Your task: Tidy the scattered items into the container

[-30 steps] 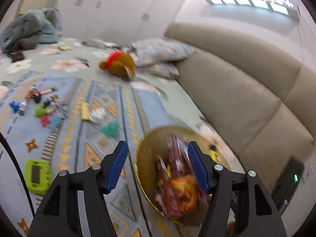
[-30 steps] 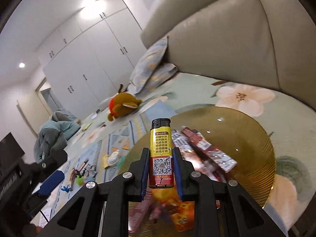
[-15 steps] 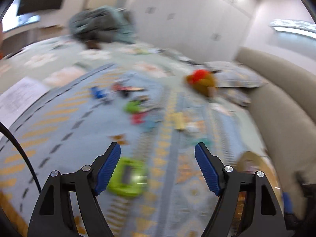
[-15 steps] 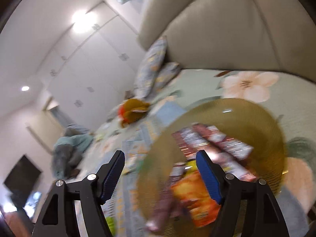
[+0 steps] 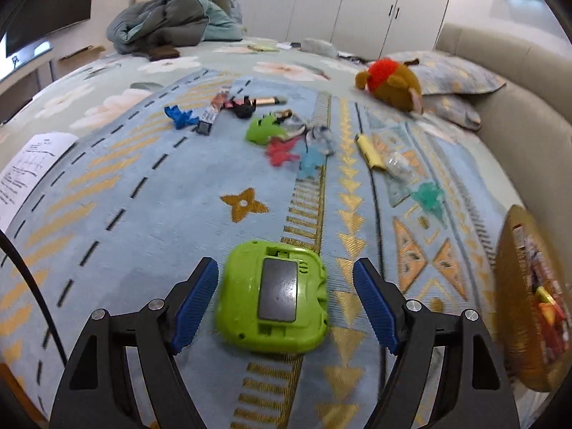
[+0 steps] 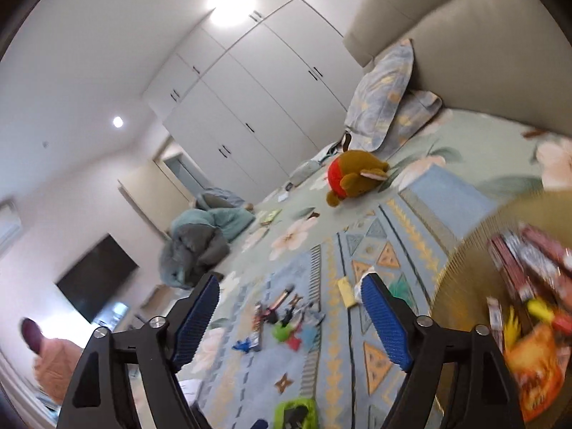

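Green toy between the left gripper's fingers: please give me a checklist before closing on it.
1. Green toy lies between the fingers: ok.
2. Left gripper wider than the toy, pads not touching: ok.
3. Toy centred: not ok, it sits nearer the left pad.
4. Carpet beside the toy free of other items: ok.
5. Golden bowl has room: cannot tell.
6. Right gripper holds nothing, jaws opening: ok.
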Available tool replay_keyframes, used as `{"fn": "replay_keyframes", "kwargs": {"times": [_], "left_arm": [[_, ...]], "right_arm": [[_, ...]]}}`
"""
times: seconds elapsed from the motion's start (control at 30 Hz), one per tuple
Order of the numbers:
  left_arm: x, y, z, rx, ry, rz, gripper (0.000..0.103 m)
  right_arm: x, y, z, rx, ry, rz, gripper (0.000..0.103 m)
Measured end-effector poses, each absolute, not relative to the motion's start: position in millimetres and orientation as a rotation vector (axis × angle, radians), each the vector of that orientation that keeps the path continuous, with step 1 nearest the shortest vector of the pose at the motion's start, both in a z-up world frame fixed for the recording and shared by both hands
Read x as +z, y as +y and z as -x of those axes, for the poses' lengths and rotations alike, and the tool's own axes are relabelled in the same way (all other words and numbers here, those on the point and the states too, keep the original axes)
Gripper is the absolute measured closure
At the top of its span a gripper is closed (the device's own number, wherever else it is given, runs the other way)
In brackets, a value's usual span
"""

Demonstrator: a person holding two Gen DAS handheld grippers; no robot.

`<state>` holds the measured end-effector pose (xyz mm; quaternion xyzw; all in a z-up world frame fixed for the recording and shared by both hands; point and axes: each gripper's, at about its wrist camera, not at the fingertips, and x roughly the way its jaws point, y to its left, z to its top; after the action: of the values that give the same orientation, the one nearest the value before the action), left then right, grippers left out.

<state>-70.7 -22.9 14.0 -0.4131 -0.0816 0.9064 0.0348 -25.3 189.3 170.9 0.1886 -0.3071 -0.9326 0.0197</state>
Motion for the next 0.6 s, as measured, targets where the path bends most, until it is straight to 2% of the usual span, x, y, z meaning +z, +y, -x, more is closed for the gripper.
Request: {"fn": "replay_keyframes", "kwargs": {"times": [0.07,0.17,0.3,0.33,0.4,0.43,0.47,0.53,0.57,0.6], "left_arm": [[4,-18,72,2.792,-0.244,1.333,0.026],[2,-8,69,2.813,-0.133,1.317,0.022],[2,-6,68,2.819,-0.086,1.313,0.021],[1,-6,69,2.819,-0.090,1.310,0.021],[2,-7,68,2.823,-0.095,1.302,0.021],[3,-9,67,2.826,-0.112,1.293,0.024],[4,-13,67,2.833,-0.142,1.285,0.031],[6,-24,65,2.834,-0.240,1.264,0.038],[6,-31,65,2.816,-0.306,1.248,0.038],[6,-35,65,2.801,-0.348,1.235,0.038]], "right_arm": [[153,178,65,-2.965,-0.913,-0.843,0.015],[109,170,111,-3.051,-0.978,-1.095,0.015],[68,185,177,-3.169,-0.824,-1.454,0.014],[63,187,184,-3.207,-0.759,-1.504,0.014],[53,185,207,-3.221,-0.515,-1.605,0.012],[44,183,215,-3.192,-0.400,-1.669,0.008],[37,180,219,-3.168,-0.317,-1.713,0.007],[26,173,217,-3.141,-0.152,-1.653,0.008],[22,173,213,-3.125,-0.116,-1.627,0.012],[16,170,210,-3.103,-0.048,-1.635,0.022]]}}
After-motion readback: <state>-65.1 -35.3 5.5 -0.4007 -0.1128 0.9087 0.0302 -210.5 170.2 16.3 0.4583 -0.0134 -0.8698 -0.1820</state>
